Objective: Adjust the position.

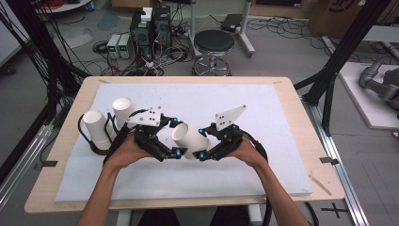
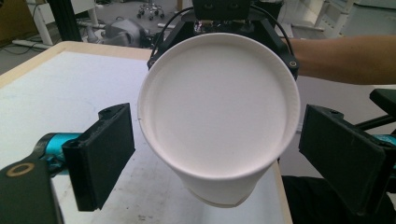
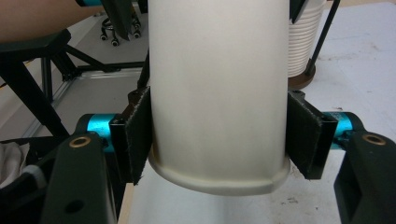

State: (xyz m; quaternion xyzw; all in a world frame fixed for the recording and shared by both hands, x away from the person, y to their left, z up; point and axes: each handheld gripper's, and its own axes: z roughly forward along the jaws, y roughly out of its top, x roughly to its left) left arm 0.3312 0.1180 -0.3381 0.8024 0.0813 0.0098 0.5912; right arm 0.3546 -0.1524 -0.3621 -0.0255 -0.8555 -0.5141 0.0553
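The white paper cup (image 3: 218, 93) was clamped near its rim between the pads of the right gripper (image 1: 203, 143), lying sideways above the table (image 1: 282, 141). Its base faced the left gripper (image 1: 175, 137), whose jaws stood open on either side with gaps showing. To hand it over cleanly, the grip should have been kept light, lest the thin wall be crushed.
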